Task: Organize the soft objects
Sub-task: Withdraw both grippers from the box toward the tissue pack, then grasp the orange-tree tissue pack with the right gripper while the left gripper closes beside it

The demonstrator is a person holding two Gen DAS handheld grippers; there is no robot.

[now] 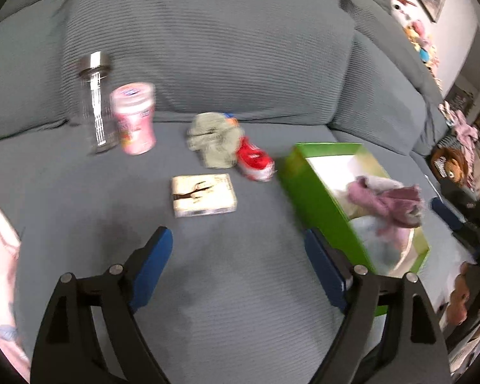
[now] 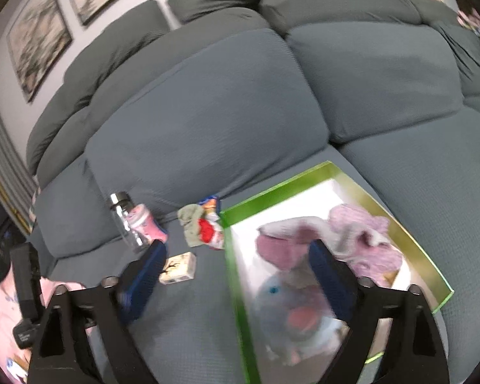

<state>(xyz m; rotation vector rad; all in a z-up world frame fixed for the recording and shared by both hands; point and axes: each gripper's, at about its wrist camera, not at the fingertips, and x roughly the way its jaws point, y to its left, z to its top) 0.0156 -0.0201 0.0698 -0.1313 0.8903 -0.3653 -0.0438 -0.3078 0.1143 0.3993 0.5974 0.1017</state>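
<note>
A green box (image 1: 307, 188) (image 2: 236, 275) lies on the grey sofa seat. Inside it lie a mauve knitted cloth (image 1: 384, 204) (image 2: 364, 233) and a pale plush toy (image 2: 291, 313). A grey-green cloth (image 1: 214, 139) (image 2: 192, 224) and a red-and-white soft thing (image 1: 254, 161) (image 2: 209, 233) lie together left of the box. My left gripper (image 1: 236, 256) hovers open over bare seat, nothing between its fingers. My right gripper (image 2: 236, 268) stands open across the box's left wall, one finger over the plush toy, gripping nothing.
A clear bottle with a metal cap (image 1: 96, 102) (image 2: 126, 224) and a pink canister (image 1: 136, 120) (image 2: 147, 225) stand at the back cushion. A small cream box (image 1: 203, 195) (image 2: 179, 267) lies mid-seat. Pink fabric (image 1: 0, 272) sits at the left edge. Toys (image 1: 419, 38) crowd the right.
</note>
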